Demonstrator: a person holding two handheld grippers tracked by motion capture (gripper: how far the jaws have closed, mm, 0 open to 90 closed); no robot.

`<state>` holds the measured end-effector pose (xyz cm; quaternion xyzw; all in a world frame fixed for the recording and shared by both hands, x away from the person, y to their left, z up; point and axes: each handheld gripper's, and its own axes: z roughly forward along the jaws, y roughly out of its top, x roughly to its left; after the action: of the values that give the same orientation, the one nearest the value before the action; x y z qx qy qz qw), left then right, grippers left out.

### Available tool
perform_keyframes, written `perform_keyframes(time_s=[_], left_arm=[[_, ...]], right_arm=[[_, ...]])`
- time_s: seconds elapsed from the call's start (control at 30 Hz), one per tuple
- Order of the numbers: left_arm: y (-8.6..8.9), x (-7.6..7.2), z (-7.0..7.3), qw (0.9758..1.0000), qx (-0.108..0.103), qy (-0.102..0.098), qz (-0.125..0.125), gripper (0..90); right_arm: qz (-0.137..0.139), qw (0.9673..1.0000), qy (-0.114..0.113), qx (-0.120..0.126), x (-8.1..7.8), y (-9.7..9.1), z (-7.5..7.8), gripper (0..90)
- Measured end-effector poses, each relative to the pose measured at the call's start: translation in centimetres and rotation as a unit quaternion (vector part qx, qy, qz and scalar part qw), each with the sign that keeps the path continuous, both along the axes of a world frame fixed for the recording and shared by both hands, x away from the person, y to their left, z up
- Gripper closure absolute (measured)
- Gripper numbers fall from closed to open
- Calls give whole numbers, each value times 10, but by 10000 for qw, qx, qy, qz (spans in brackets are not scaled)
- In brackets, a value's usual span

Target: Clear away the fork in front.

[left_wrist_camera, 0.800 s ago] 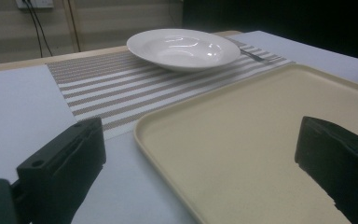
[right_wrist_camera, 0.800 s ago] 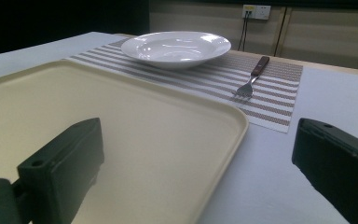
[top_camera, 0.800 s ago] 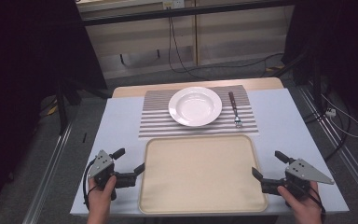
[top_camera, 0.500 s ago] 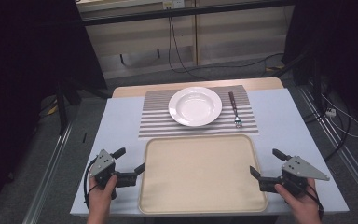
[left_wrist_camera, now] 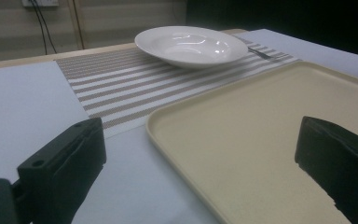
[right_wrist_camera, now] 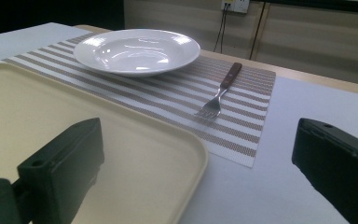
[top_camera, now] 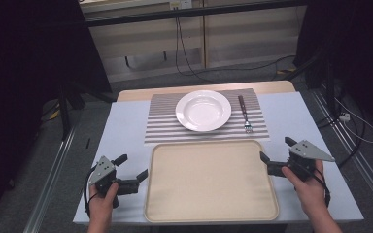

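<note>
Two tongs flank the tray (top_camera: 211, 182), one per side, both spread wide w/ nothing between the jaws. Left tongs (top_camera: 131, 171) sit just beside the tray's left rim near its front corner; right tongs (top_camera: 278, 154) are just beside the right rim, a bit farther back. In the left gripper view one jaw hangs over the tray, the other over the bare desk (left_wrist_camera: 23, 102), so the rim runs between them; same in the right gripper view, rim (right_wrist_camera: 193, 154) between the jaws.

Judging from that, the step is prob. gripping the tray by both rims. To do it well: drop each pair so one jaw goes over the lip and one under or outside it, bite at matching spots on opposite sides, close both together, then lift level so it won't tip. Keep clear of the striped mat (top_camera: 165, 121), plate (top_camera: 203, 110) and fork (top_camera: 245, 115) behind the tray.

No brands, labels or writing readable anywhere.
</note>
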<state>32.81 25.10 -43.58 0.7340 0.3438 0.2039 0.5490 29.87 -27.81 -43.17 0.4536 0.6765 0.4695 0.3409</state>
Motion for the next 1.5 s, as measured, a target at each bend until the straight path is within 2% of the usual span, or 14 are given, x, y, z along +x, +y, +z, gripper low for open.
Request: perform_keyframes(time_s=[0.13, 0.17, 0.33, 0.5, 0.77, 0.8, 1.0, 1.07, 1.3, 1.33, 1.37, 1.4, 1.43, 1.5], left_arm=[[3, 5, -1, 10000, -56, 10, 78, 20], [3, 6, -1, 9999, -80, 15, 95, 20], [4, 5, -1, 9999, -74, 5, 116, 21], [4, 5, 0, 9998, -127, 22, 146, 21], [4, 4, 0, 9998, -111, 28, 136, 21], [4, 4, 0, 9998, -111, 29, 132, 21], [2, 5, -1, 9999, -100, 36, 135, 22], [2, 5, 0, 9998, -101, 29, 139, 21], [3, 3, 1, 9998, -94, -6, 176, 21], [3, 2, 1, 9999, -69, -6, 153, 21], [3, 2, 1, 9999, -63, -14, 147, 21], [3, 2, 2, 9999, -25, -27, 133, 21], [3, 1, 2, 9999, -38, -28, 134, 21], [3, 1, 2, 9999, -12, -37, 136, 22]], right_arm=[[-17, 9999, 90, -113, 25, 3, 1, 22], [-17, 9999, 90, -113, 25, 3, 1, 22], [-134, 9996, 255, -20, 57, 5, 6, 23], [-265, 9992, 292, 36, 78, 3, 13, 26], [-262, 9987, 442, -44, 97, 6, 16, 25], [-294, 9978, 573, -158, 105, 6, 14, 28], [-346, 9956, 807, -321, 125, 10, 9, 35], [-485, 9925, 964, -566, 140, 10, 5, 36], [-682, 9886, 1238, -510, 166, 6, -2, 72], [-669, 9867, 1387, -515, 173, 6, -3, 133], [-669, 9867, 1387, -515, 173, 6, -3, 133], [-704, 9850, 1491, -508, 180, 8, -4, 243], [-704, 9850, 1491, -508, 180, 8, -4, 243], [-584, 9852, 1540, -483, 187, 11, -5, 337]])
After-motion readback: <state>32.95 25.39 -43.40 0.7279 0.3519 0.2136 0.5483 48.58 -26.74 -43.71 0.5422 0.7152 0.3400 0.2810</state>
